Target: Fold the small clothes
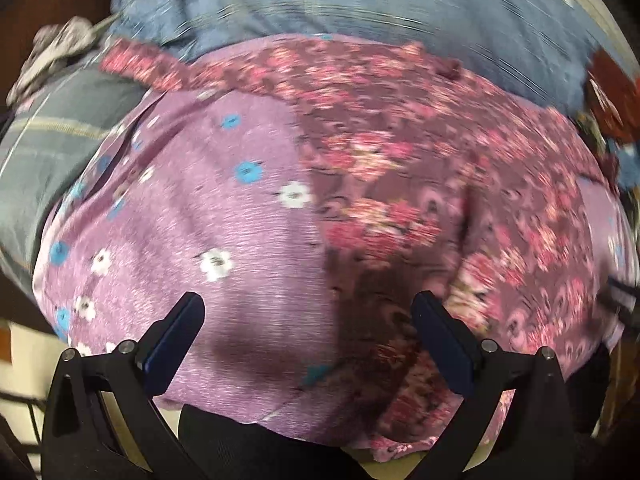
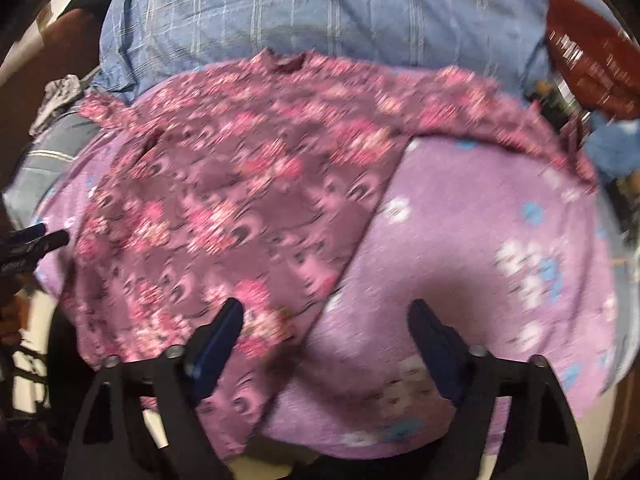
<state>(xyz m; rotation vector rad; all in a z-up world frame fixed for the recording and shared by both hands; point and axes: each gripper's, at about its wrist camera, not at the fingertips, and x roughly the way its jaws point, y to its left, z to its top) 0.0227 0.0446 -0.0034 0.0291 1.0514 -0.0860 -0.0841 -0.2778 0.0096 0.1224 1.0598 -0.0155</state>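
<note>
Nearest the left wrist camera, the left tool (image 1: 308, 316) hovers with its fingers spread wide and nothing between them, just above the near edge of the lilac cloth (image 1: 224, 208) printed with blue and white flowers. This cloth covers what carries the things; what lies under it is hidden. To the right on it lies the small garment (image 1: 400, 152), maroon with pink flowers, spread flat from the far edge down to the near edge. In the right wrist view the right tool (image 2: 326, 320) is likewise spread wide and empty, above the garment's near right hem. Blue checked bedding (image 2: 320, 16) lies beyond the far edge. Both views are blurred.
</note>
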